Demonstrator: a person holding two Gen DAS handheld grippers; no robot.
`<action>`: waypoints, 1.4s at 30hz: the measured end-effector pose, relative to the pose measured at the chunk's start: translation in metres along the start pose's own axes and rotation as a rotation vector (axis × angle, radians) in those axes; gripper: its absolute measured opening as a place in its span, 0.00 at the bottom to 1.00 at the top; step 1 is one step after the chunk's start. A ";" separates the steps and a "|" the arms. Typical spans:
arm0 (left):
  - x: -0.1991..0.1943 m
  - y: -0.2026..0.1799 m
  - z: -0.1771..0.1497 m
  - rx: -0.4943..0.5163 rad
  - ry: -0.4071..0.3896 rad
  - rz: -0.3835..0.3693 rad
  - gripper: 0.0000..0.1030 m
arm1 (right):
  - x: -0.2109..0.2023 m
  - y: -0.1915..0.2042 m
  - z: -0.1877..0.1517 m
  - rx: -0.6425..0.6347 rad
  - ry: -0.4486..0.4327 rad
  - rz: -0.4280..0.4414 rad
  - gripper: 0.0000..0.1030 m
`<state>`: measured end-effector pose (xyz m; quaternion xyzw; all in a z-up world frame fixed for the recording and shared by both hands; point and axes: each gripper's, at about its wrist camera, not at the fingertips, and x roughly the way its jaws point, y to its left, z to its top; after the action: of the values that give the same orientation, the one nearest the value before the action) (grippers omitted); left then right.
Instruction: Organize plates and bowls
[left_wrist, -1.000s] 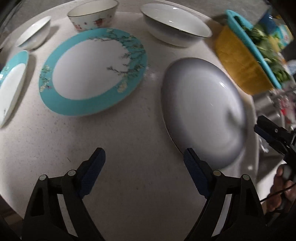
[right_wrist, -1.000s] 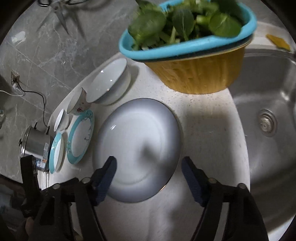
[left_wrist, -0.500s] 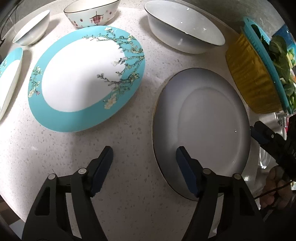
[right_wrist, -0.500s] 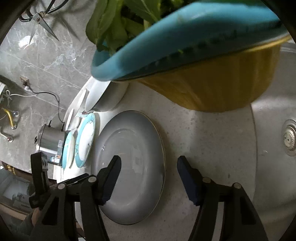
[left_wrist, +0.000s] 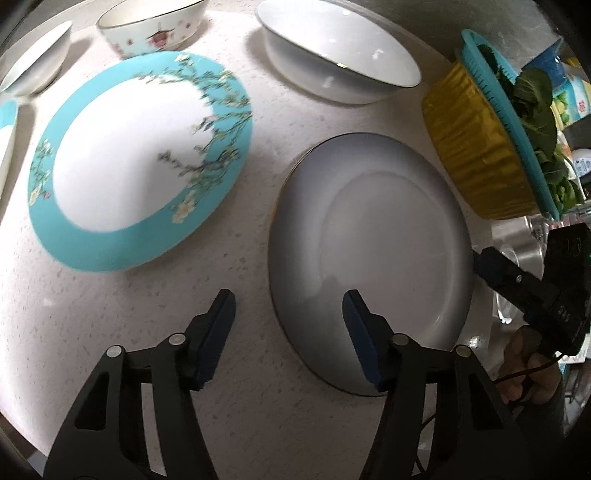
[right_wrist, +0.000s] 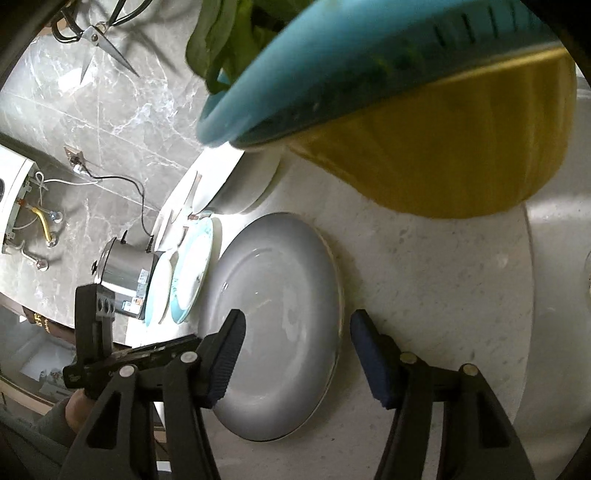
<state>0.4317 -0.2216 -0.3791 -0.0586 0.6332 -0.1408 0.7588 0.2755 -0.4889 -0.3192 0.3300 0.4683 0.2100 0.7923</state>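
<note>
Straddling opposite edges of the grey plate (left_wrist: 373, 254), our 2 claws sit low over the speckled worktop (left_wrist: 110, 332). The left claw (left_wrist: 288, 332) has just been closing — 1 pad stands over the plate's near rim and the other over bare worktop, so the rim lies between the jaws, yet neither pad presses on it and nothing is held. The right claw (right_wrist: 295, 354) has also been closing; its left pad hangs over the plate's face and its right pad over the worktop just past the gold-edged rim, again with a gap on both sides and no grip. The plate lies flat, just beside the large turquoise-rimmed plate (left_wrist: 140, 162) with its blossom pattern. Beyond them stand a wide white bowl (left_wrist: 340, 59), a small flowered bowl (left_wrist: 151, 29) and a small white dish (left_wrist: 33, 62) — a second turquoise plate (left_wrist: 5, 136) shows at the left edge. A yellow basin (left_wrist: 480, 147) with a blue colander of greens (left_wrist: 535, 122) sits close to the grey plate's far side.
</note>
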 end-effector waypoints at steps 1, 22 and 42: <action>0.002 -0.002 0.005 0.006 -0.005 -0.006 0.56 | 0.001 0.001 0.000 0.002 0.001 0.006 0.61; -0.001 -0.009 0.026 0.072 -0.012 -0.003 0.42 | 0.004 0.011 0.007 0.022 0.048 -0.172 0.31; 0.008 -0.003 0.033 0.116 0.014 0.008 0.27 | 0.002 0.001 0.008 0.118 0.092 -0.185 0.18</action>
<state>0.4649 -0.2297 -0.3793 -0.0110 0.6295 -0.1746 0.7571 0.2837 -0.4892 -0.3169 0.3217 0.5440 0.1230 0.7651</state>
